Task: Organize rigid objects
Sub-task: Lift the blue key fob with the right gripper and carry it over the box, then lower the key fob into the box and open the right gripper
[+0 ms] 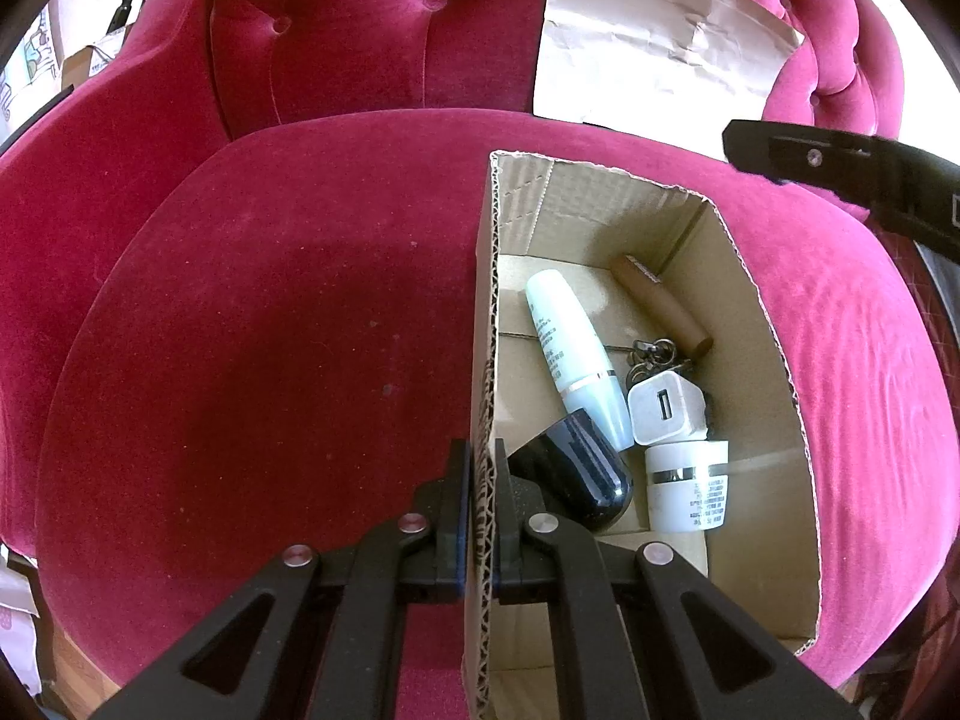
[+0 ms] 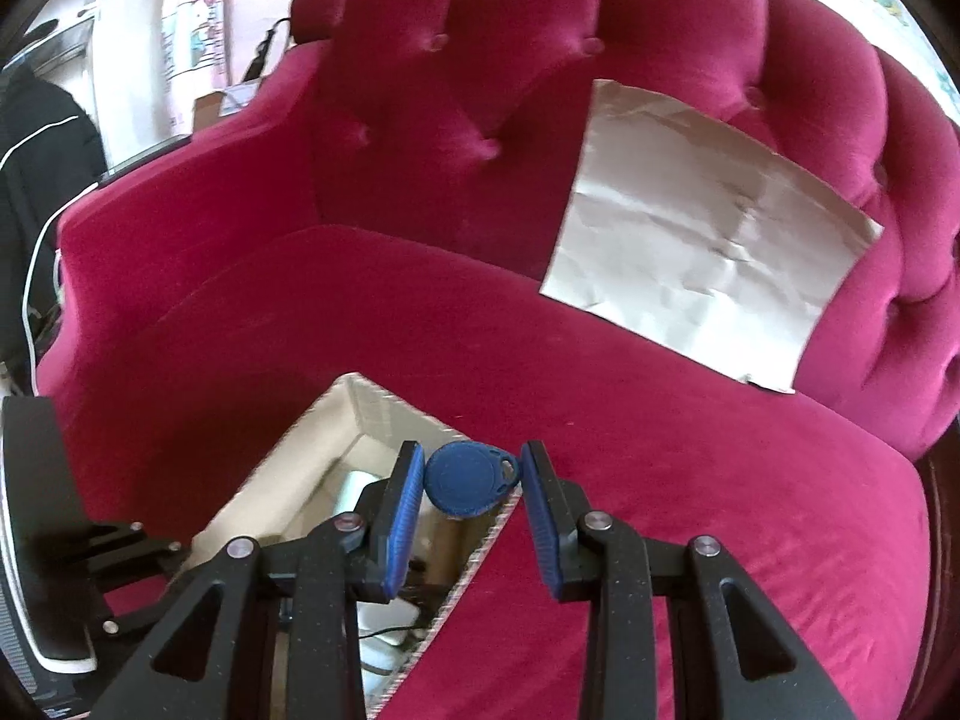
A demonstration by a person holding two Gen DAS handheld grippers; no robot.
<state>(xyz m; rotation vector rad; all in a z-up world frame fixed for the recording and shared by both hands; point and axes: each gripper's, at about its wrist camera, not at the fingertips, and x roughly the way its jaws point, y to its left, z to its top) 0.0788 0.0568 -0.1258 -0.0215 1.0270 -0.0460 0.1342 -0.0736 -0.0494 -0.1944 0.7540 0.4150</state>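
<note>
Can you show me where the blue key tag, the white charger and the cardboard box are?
blue key tag (image 2: 465,480): right wrist view, on its round face.
white charger (image 1: 666,410): left wrist view, beside its socket.
cardboard box (image 1: 774,372): left wrist view, on its right inner wall.

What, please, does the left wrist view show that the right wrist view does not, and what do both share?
Only the left wrist view shows the box's contents clearly: a white bottle, a brown tube, a white USB charger, and the left hand-held gripper shut on the box wall. Only the right wrist view shows the blue key fob between the right hand-held gripper's pads. Both show the cardboard box, the red armchair and the crumpled paper.
</note>
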